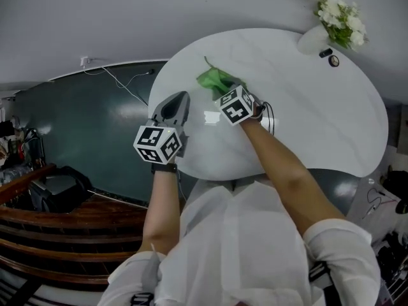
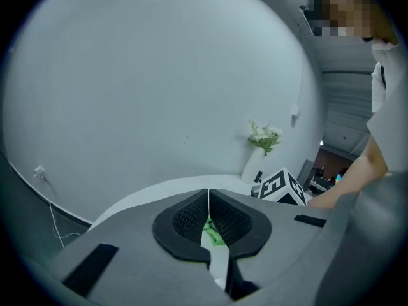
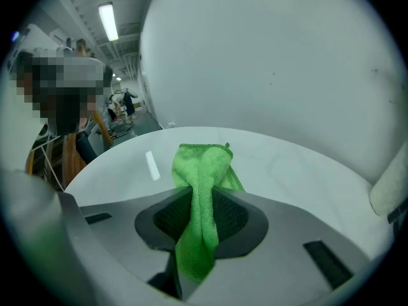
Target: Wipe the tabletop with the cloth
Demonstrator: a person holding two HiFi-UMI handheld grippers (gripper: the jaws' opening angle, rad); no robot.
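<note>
right tool (image 3: 203, 225) pinching cloth (image 3: 203, 171) | left tool (image 2: 208, 225) pressed together, empty | risk: thin pinch, cloth may slip on surface (image 1: 306, 107)

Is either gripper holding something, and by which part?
The right gripper clamps the green cloth around its bunched middle; the left gripper is shut, empty.

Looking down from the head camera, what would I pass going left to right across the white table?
Left claw, shut with nothing in it → green cloth → vase of flowers.
</note>
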